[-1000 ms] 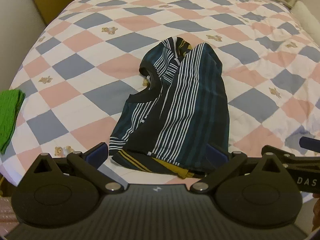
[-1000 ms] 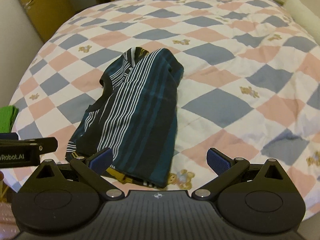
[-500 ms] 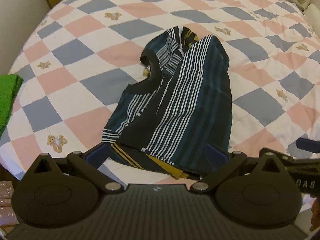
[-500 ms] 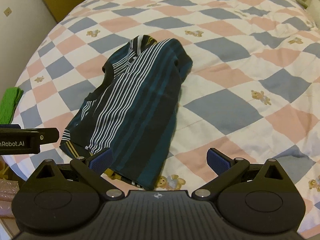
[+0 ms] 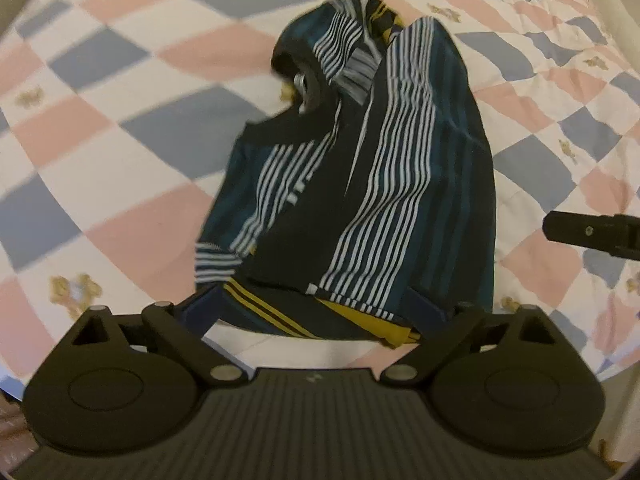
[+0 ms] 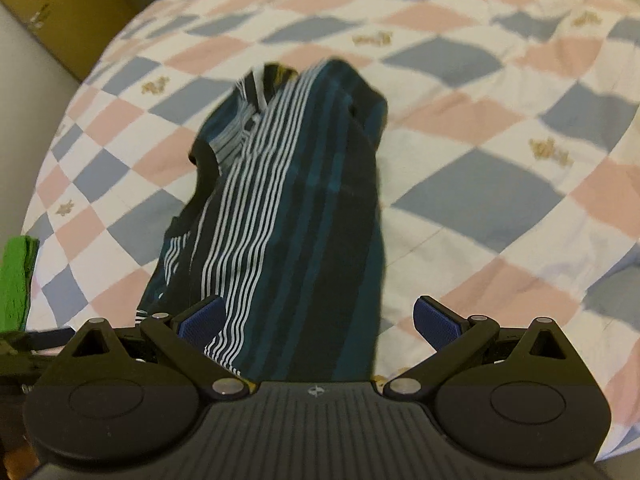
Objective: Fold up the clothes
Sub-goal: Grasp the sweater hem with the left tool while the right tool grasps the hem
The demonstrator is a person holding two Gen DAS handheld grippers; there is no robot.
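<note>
A dark navy and teal garment with white stripes and mustard trim (image 5: 360, 184) lies folded lengthwise on the bed; it also shows in the right wrist view (image 6: 288, 208). My left gripper (image 5: 316, 312) is open, its blue fingers spread just over the garment's near hem. My right gripper (image 6: 320, 320) is open, straddling the garment's near right part without holding it. The right gripper's finger (image 5: 592, 234) shows at the right edge of the left wrist view.
The bed has a checked quilt of pink, grey-blue and white with small bears (image 5: 120, 128). A green cloth (image 6: 16, 280) lies at the bed's left edge. A wooden wardrobe (image 6: 80, 4) stands behind the bed on the left.
Both grippers have moved forward and lower toward the garment's near hem, which now fills more of each view. Both stay open. The garment has not moved.
</note>
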